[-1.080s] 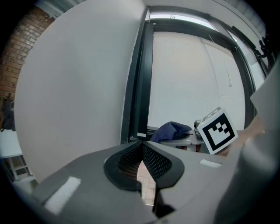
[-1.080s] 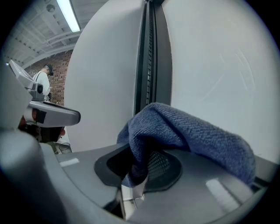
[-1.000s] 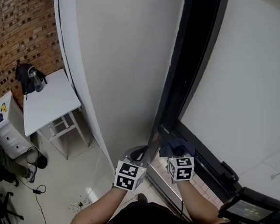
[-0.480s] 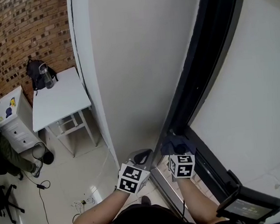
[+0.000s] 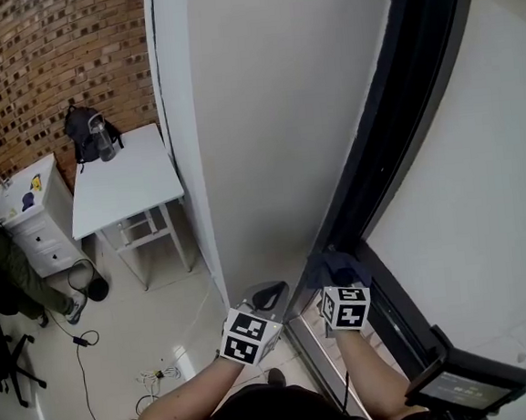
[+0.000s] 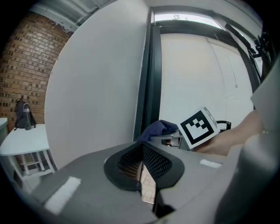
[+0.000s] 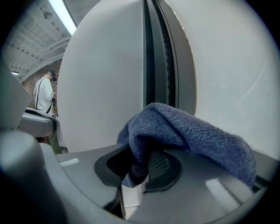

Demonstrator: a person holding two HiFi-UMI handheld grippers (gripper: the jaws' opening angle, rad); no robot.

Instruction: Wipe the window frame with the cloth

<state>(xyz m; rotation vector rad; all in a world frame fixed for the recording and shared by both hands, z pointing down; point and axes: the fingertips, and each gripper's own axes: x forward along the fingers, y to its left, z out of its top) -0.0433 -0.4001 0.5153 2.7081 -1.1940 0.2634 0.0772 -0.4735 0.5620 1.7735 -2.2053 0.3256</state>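
Cloth (image 7: 188,131), blue, coarse-woven, bunched in right tool (image 7: 136,169)

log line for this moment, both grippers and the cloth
right gripper: shut on blue woven cloth | cloth: at foot of black window frame | left gripper: shut, empty, beside white wall

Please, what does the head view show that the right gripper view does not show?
Only the head view: the white table, the backpack on it, and the left tongs. Only the right gripper view: the ceiling light, and, close up, the right tongs shut on the cloth. Both: the blue cloth and the dark window frame.
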